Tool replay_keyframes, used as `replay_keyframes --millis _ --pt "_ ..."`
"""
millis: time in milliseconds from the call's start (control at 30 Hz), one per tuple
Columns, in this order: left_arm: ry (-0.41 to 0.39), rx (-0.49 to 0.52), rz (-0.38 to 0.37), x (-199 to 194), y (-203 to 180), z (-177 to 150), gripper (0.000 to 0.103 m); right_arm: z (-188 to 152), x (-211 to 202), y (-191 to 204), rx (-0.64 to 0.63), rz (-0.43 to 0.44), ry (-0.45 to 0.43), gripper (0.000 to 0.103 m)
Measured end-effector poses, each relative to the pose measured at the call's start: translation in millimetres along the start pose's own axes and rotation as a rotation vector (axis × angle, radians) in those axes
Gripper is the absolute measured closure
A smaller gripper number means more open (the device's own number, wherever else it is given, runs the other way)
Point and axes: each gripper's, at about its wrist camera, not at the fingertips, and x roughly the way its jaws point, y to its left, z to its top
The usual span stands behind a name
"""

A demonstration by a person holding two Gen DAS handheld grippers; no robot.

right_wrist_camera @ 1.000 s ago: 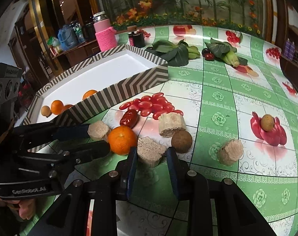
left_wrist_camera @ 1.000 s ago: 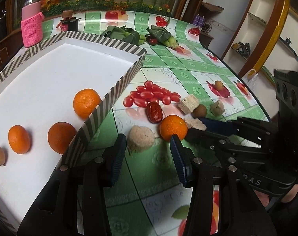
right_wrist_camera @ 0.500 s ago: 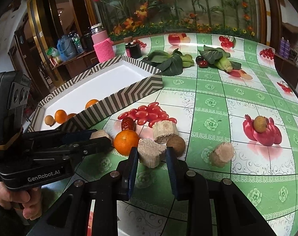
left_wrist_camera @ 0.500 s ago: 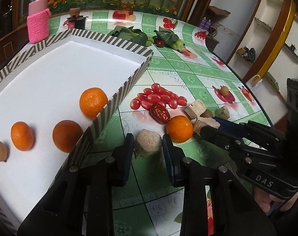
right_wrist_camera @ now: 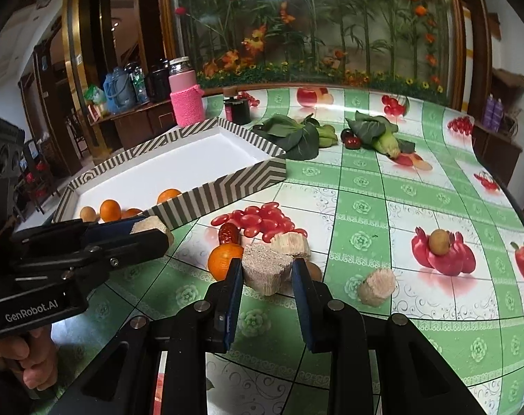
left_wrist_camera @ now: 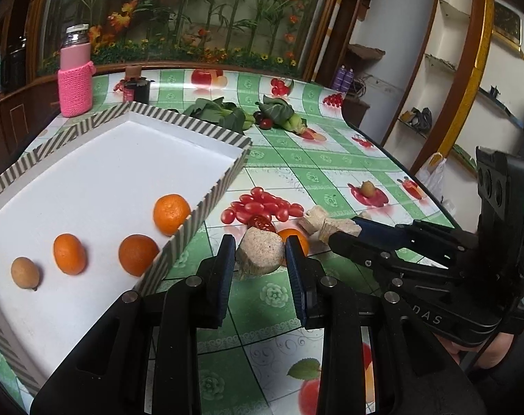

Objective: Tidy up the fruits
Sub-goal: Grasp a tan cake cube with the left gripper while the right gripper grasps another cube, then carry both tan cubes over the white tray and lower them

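My left gripper (left_wrist_camera: 260,259) is shut on a beige sugarcane chunk (left_wrist_camera: 260,255) and holds it above the tablecloth beside the striped white tray (left_wrist_camera: 206,204). The tray holds three oranges (left_wrist_camera: 171,213) and a small brown longan (left_wrist_camera: 25,272). My right gripper (right_wrist_camera: 267,273) is shut on another sugarcane chunk (right_wrist_camera: 266,269), also lifted. Below lie an orange (right_wrist_camera: 224,261), a red date (right_wrist_camera: 228,233), a pile of cherry tomatoes (right_wrist_camera: 262,221), two more sugarcane chunks (right_wrist_camera: 376,287) and a longan (right_wrist_camera: 439,241).
A pink-sleeved bottle (left_wrist_camera: 74,79) and a dark jar (left_wrist_camera: 135,86) stand behind the tray. Leafy greens (right_wrist_camera: 296,135), corn (right_wrist_camera: 386,143) and dark plums (right_wrist_camera: 350,140) lie at the table's far side. The table edge curves away on the right.
Both grippers have closed on their sugarcane chunks and lifted them off the table; the views have risen and tilted up.
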Motion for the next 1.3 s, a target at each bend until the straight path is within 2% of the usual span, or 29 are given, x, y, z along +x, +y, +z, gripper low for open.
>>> replay_keyframes --millis 300,500,767,1000,1167,1300 --pt "-0.095 -0.097 0.045 -20.3 23.7 5.0 0.074 -0.6 -4.4 4.7 -0.021 -0.014 -0.031 0.075" --pt "-0.111 -0.167 0.075 -27.5 47.2 5.3 0.074 3.6 -5.9 18.9 -0.027 -0.023 -0.079 0.075" --pt "-0.127 -0.210 0.116 -39.2 66.6 1.8 0.074 16.0 6.3 46.2 -0.037 0.018 -0.100 0.075" --pt "-0.182 -0.281 0.193 -53.6 88.3 0.9 0.074 23.3 18.3 69.7 -0.073 0.054 -0.097 0.075" --pt "-0.182 -0.331 0.317 -55.3 102.1 -2.1 0.074 28.9 27.7 83.8 -0.089 0.085 -0.093 0.075" --pt "-0.176 -0.318 0.335 -51.8 100.6 -2.7 0.074 32.9 36.1 97.4 -0.110 0.114 -0.081 0.075"
